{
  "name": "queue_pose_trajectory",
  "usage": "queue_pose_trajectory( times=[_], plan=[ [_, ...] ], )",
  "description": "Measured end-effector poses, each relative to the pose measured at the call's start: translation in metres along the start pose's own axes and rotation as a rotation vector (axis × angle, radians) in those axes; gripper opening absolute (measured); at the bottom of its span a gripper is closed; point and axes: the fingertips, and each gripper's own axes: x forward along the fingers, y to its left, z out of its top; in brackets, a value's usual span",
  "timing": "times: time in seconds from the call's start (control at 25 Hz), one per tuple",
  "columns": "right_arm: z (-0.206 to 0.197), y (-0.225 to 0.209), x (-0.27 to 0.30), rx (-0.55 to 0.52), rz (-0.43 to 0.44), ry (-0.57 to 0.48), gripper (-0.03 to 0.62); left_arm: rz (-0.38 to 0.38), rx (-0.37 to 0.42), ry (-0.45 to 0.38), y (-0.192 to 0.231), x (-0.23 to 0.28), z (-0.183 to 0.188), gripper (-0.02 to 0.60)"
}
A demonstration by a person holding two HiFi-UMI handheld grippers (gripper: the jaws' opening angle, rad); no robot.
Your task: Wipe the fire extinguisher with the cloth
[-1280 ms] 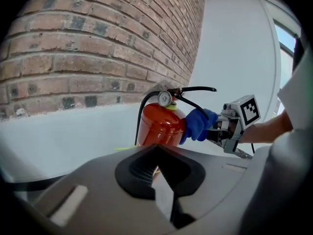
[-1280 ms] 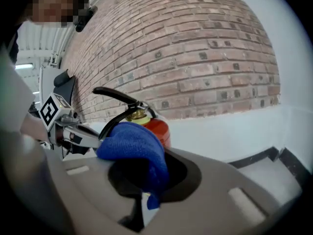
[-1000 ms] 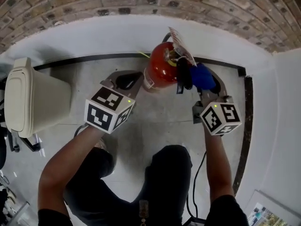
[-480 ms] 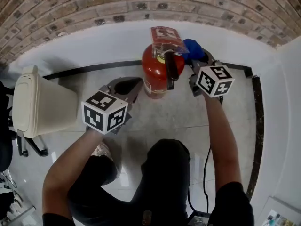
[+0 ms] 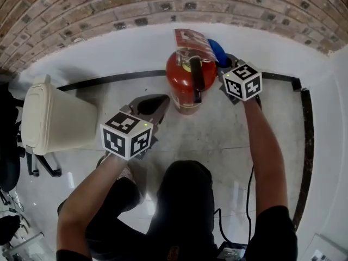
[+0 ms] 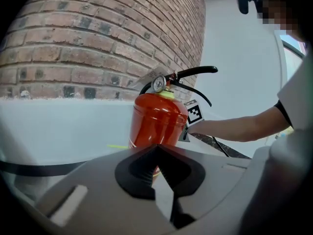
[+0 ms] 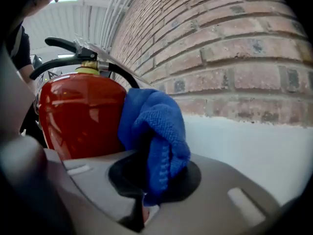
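Holding the blue cloth (image 7: 156, 131) in my right gripper (image 7: 145, 182): jaws nearly together, clamped on a bunched fold, with the rest of the cloth bulging up and out past the tips. In the right gripper view the bunch sits against the upper side of the red fire extinguisher (image 7: 80, 114); I cannot tell whether it presses on the metal or only lies just beside it.

From the head view, the fire extinguisher (image 5: 185, 83) stands upright on the pale floor (image 5: 217, 140), close to the white lower wall, with brick wall (image 5: 109, 4) above. The cloth (image 5: 218, 50) shows at its top right, beside the black handle (image 5: 197, 75) and the hanging tag (image 5: 190, 37). My right gripper (image 5: 224, 64) reaches in from the right, arm stretched forward.

My left gripper (image 5: 160, 103) is lower and to the left, its jaws fully together with nothing between them. In the left gripper view the closed tips of the left gripper (image 6: 156, 151) point at the lower body of the fire extinguisher (image 6: 156, 121), near it but apparently apart. The pressure gauge (image 6: 158, 84) shows at the neck, under the black levers.

A cream lidded bin (image 5: 54, 118) stands to the left, well apart from the extinguisher.
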Motion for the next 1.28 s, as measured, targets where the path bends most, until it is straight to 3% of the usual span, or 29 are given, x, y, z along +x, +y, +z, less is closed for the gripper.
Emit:
queue_pose_trajectory(
  times=[0.2,0.44,0.56,0.8,1.0,1.12,1.16,1.28],
  plan=[
    [-0.015,0.022,-0.027,-0.024,-0.008,0.0,0.026,0.024,0.02,0.041,-0.004,0.015,-0.021,0.008],
    [-0.028,0.058,-0.063,-0.132,-0.021,0.039,0.025,0.021,0.036,0.095,-0.006,0.029,-0.047,0.008],
    [-0.035,0.077,-0.076,-0.124,-0.012,0.044,0.025,0.013,0.056,0.124,-0.007,0.031,-0.056,0.008],
    [-0.04,0.134,-0.083,-0.115,0.104,0.061,0.025,-0.021,0.074,0.126,-0.009,0.025,-0.059,0.006],
    [-0.034,0.17,-0.069,-0.126,0.199,0.076,0.025,-0.083,0.163,0.149,-0.014,0.01,-0.059,0.008],
    [-0.035,0.188,-0.057,-0.131,0.242,0.085,0.025,-0.113,0.12,0.101,-0.014,-0.001,-0.046,0.008],
    [-0.034,0.193,-0.053,-0.136,0.254,0.085,0.025,-0.128,0.098,0.078,-0.014,-0.003,-0.041,0.026],
    [-0.032,0.207,-0.039,-0.147,0.282,0.076,0.025,-0.179,0.055,0.025,-0.019,-0.008,-0.028,0.158]
  ],
)
